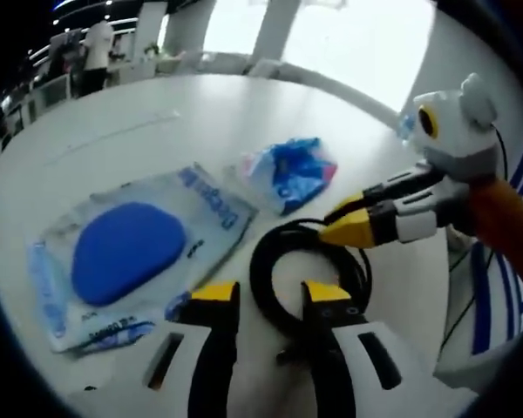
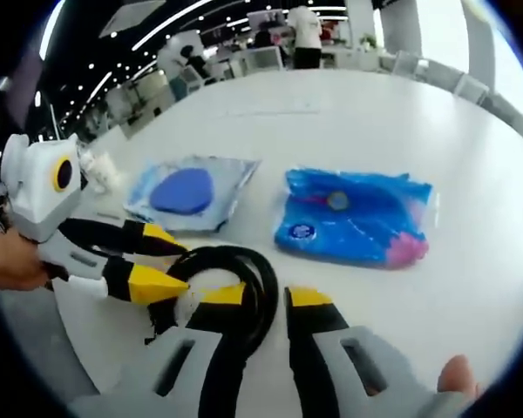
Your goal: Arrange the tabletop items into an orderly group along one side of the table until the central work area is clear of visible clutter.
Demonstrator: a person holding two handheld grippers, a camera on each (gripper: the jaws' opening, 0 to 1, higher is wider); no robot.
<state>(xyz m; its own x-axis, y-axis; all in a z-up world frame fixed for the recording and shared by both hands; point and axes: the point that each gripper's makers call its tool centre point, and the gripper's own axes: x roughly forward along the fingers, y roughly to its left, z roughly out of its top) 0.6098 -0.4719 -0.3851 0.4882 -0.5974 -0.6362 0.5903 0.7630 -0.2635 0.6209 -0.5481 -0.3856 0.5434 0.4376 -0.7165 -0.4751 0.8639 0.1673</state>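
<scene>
On the white table (image 2: 471, 287), a coiled black cable (image 1: 307, 274) lay just in front of both grippers, with a clear packet holding a blue oval pad (image 1: 126, 252) and a blue plastic bag (image 2: 353, 218) beyond it. The left gripper (image 1: 270, 300) had its jaws apart around the near edge of the coil, and the right gripper (image 2: 266, 300) likewise sat parted at the coil, neither clamped on it.

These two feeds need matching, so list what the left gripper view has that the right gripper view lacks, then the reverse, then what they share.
Left gripper view: bright windows behind the table, and the right gripper at its right side. Right gripper view: ceiling light strips, a fingertip, and the left gripper at its left side. Shared: black cable coil, blue pad in a clear packet, blue plastic pack, white table.
</scene>
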